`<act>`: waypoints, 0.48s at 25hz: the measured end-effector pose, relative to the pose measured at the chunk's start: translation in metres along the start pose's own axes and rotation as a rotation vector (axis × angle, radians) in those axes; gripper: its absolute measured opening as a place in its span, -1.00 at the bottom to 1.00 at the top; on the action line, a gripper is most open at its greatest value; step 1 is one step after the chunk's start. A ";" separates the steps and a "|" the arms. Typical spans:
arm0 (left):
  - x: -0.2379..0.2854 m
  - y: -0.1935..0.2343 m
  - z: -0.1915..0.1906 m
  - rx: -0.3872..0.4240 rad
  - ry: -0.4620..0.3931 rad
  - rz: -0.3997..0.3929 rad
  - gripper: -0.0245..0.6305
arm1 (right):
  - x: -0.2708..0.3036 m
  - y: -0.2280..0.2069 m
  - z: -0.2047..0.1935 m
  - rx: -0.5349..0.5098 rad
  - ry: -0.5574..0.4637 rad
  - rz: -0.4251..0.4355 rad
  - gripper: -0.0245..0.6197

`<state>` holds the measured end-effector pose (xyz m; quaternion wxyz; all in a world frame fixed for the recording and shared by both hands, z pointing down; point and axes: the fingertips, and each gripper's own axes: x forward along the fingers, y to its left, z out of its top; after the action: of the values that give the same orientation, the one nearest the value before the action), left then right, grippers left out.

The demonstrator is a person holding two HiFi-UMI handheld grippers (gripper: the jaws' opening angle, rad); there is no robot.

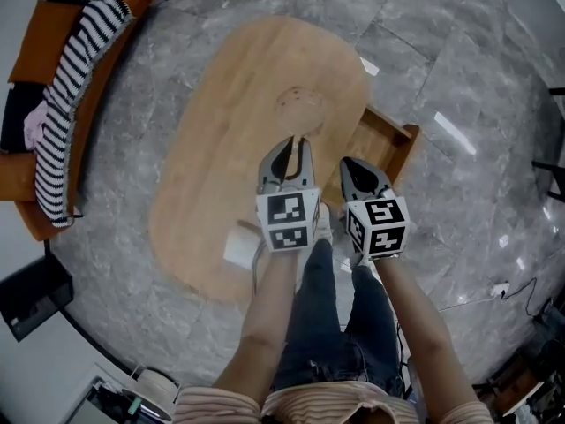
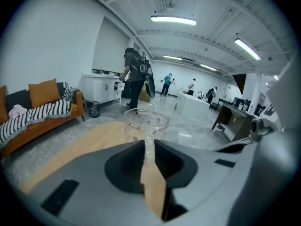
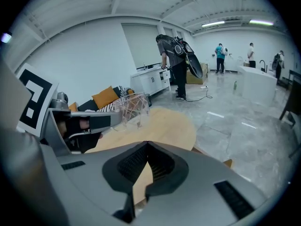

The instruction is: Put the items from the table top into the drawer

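My left gripper [image 1: 294, 141] is shut on the rim of a clear glass bowl [image 1: 303, 109] and holds it over the oval wooden table [image 1: 221, 148]. In the left gripper view the bowl [image 2: 146, 120] stands upright just past the jaws, with its wall pinched between them. The bowl [image 3: 130, 106] and the left gripper [image 3: 84, 121] also show at the left of the right gripper view. My right gripper [image 1: 346, 162] hangs beside the left one, shut and empty, its tips touching [image 3: 147, 142]. The open wooden drawer [image 1: 384, 144] sticks out of the table's right side.
A small white square item [image 1: 240, 246] lies near the table's near edge. An orange sofa with a striped blanket [image 1: 71, 87] stands at the left. A black box [image 1: 35, 294] sits on the floor. Several people stand far off by a counter [image 2: 136, 76].
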<state>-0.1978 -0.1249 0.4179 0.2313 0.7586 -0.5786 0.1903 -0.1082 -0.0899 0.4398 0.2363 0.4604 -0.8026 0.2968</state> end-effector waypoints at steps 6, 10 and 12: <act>0.000 -0.038 -0.007 0.008 0.015 -0.054 -0.74 | -0.021 -0.029 -0.021 0.041 0.008 -0.048 -0.90; 0.004 -0.071 -0.016 0.025 0.022 -0.085 -0.74 | -0.036 -0.055 -0.038 0.082 0.016 -0.076 -0.90; 0.007 -0.087 -0.023 0.024 0.032 -0.095 -0.74 | -0.043 -0.067 -0.047 0.095 0.021 -0.084 -0.90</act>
<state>-0.1128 -0.0979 0.4292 0.2402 0.7849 -0.5356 0.1982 -0.0246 -0.0582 0.4625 0.2348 0.5013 -0.7650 0.3292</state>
